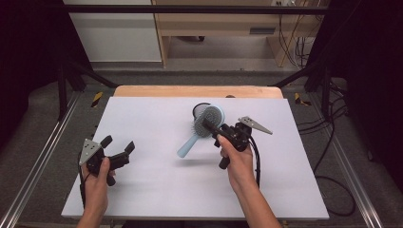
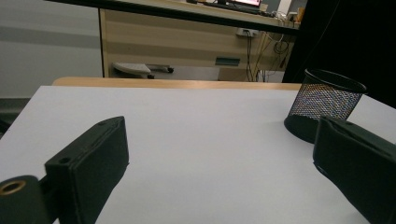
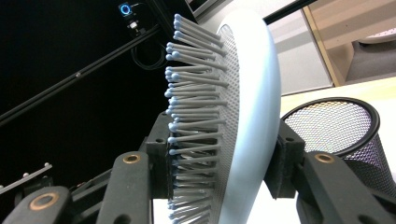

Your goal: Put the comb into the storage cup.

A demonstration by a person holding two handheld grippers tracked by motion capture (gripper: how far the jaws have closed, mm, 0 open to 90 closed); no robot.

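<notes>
A light blue hairbrush (image 1: 188,146) with grey bristles (image 3: 196,116) hangs above the white table, its shadow on the sheet below it. My right gripper (image 1: 209,125) is shut on its round head (image 3: 250,93), one pad on the bristle side and one on the smooth back. The handle slants down toward the near left. A black mesh cup (image 1: 200,108) stands upright just behind the brush head, and it is close on the right in the right gripper view (image 3: 343,126). My left gripper (image 1: 119,144) rests low at the near left, open with nothing between its jaws (image 2: 219,140).
A white sheet (image 1: 157,185) covers the table, with a wooden strip (image 1: 197,91) along the far edge. Metal rails (image 1: 38,166) run along both sides. In the left gripper view the mesh cup (image 2: 324,100) stands at the far right. Cables lie on the floor at the right.
</notes>
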